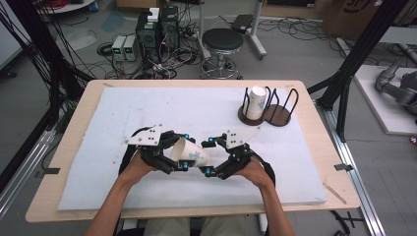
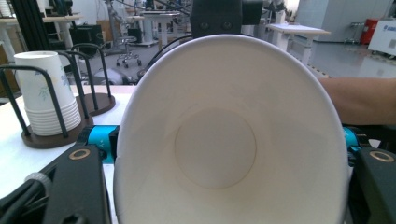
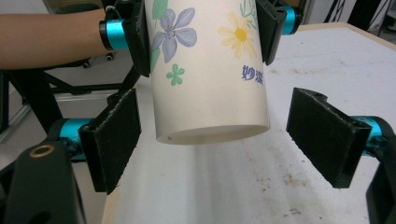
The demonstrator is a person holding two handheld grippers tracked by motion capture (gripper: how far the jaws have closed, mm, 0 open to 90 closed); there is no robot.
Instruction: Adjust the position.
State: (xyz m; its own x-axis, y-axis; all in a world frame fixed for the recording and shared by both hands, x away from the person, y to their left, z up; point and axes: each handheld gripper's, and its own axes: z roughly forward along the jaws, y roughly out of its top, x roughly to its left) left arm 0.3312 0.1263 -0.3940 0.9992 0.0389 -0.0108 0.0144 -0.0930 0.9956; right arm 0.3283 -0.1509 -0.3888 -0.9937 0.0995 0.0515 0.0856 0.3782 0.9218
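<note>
A paper cup printed with flowers lies tilted on its side above the white mat, near the table's front middle. My left gripper is shut on it near the rim; the left gripper view looks straight into the cup's white inside. My right gripper faces it from the right and stands open. In the right gripper view the cup's base hangs between my own two pads, with a gap on each side. The left gripper's jaws clamp the cup higher up.
A dark wire cup holder stands at the back right with a stack of paper cups in its left ring. The white mat covers most of the wooden table. A stool stands behind the table.
</note>
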